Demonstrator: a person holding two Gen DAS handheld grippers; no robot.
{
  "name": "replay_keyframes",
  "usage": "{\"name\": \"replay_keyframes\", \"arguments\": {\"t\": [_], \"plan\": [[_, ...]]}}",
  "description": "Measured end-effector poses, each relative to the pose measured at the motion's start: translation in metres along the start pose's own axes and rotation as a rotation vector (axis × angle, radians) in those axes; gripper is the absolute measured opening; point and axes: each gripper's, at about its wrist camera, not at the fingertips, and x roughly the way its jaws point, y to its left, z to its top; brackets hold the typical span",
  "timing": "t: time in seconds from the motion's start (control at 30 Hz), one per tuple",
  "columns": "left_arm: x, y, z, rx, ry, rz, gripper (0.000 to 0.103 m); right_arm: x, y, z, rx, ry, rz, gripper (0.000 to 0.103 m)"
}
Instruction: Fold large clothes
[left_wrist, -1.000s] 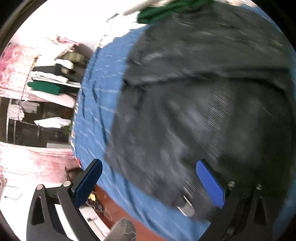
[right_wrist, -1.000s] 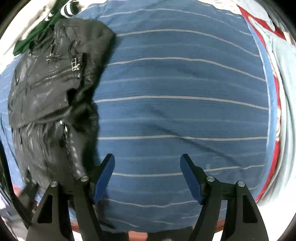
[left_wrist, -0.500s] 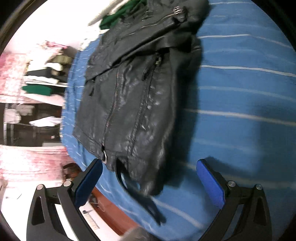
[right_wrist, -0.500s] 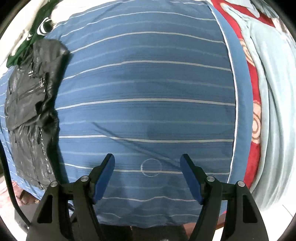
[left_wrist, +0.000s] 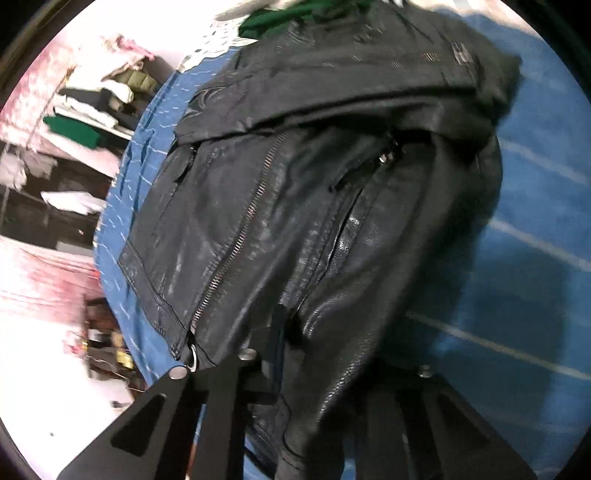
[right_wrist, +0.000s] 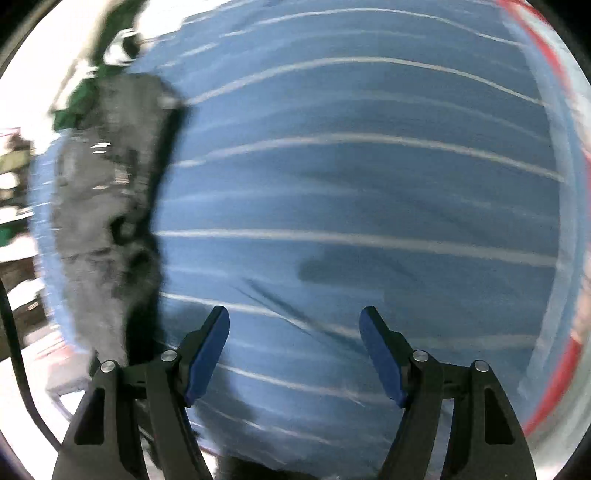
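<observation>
My left gripper (left_wrist: 325, 354) is clamped on the jacket's (left_wrist: 295, 206) hem. My right gripper (right_wrist: 293, 354) hangs open over the striped blue sheet (right_wrist: 369, 184), jacket off to its left.

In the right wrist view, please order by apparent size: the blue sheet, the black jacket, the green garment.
1. Blue sheet, largest.
2. Black jacket.
3. Green garment, smallest; it lies farther away and is blurred, so its true size is unsure.

The shiny black leather jacket (left_wrist: 295, 206) lies on the blue striped bed sheet (left_wrist: 535, 258). The left gripper (left_wrist: 317, 369) pinches its bottom edge.
</observation>
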Motion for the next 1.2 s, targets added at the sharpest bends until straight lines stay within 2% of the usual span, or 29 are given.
{"name": "replay_keyframes", "arguments": {"t": [0.07, 0.13, 0.2, 0.23, 0.33, 0.43, 0.47, 0.5, 0.57, 0.6, 0.73, 0.83, 0.93, 1.07, 1.2], "plan": [[-0.006, 0.009, 0.003, -0.020, -0.012, -0.023, 0.007, 0.010, 0.014, 0.015, -0.027, -0.004, 0.129, 0.075], [-0.013, 0.020, 0.008, -0.031, -0.029, -0.040, 0.007, 0.022, 0.033, 0.034, -0.051, -0.009, 0.300, 0.075], [-0.018, 0.028, 0.013, -0.028, -0.045, -0.045, 0.007, 0.040, 0.048, 0.051, -0.048, 0.001, 0.420, 0.082], [-0.019, 0.033, 0.015, -0.027, -0.051, -0.051, 0.007, 0.051, 0.054, 0.059, -0.035, 0.012, 0.478, 0.082], [-0.020, 0.035, 0.017, -0.025, -0.041, -0.081, 0.007, 0.086, 0.070, 0.078, 0.028, 0.057, 0.604, 0.082], [-0.020, 0.042, 0.020, -0.019, -0.040, -0.113, 0.007, 0.114, 0.082, 0.086, 0.123, 0.090, 0.668, 0.082], [-0.019, 0.045, 0.021, -0.015, -0.039, -0.128, 0.007, 0.116, 0.085, 0.087, 0.145, 0.070, 0.673, 0.069], [-0.020, 0.048, 0.021, -0.015, -0.037, -0.141, 0.007, 0.114, 0.090, 0.088, 0.158, 0.047, 0.668, 0.042], [-0.021, 0.057, 0.023, -0.020, -0.033, -0.177, 0.007, 0.109, 0.099, 0.087, 0.173, 0.021, 0.616, 0.025], [-0.021, 0.064, 0.025, -0.024, -0.028, -0.200, 0.007, 0.100, 0.105, 0.084, 0.176, -0.008, 0.602, 0.022], [-0.025, 0.101, 0.031, -0.058, -0.015, -0.293, 0.007, 0.059, 0.147, 0.072, 0.128, -0.079, 0.524, 0.020], [-0.025, 0.141, 0.041, -0.095, 0.002, -0.366, 0.007, 0.019, 0.196, 0.063, 0.063, -0.126, 0.460, 0.019], [-0.017, 0.183, 0.055, -0.138, 0.020, -0.427, 0.007, -0.013, 0.266, 0.053, -0.025, -0.167, 0.373, 0.019], [0.014, 0.236, 0.072, -0.205, 0.046, -0.460, 0.013, -0.015, 0.359, 0.051, -0.141, -0.173, 0.245, 0.019], [0.066, 0.285, 0.082, -0.302, 0.090, -0.505, 0.014, 0.018, 0.444, 0.061, -0.206, -0.136, 0.150, 0.019]]}}
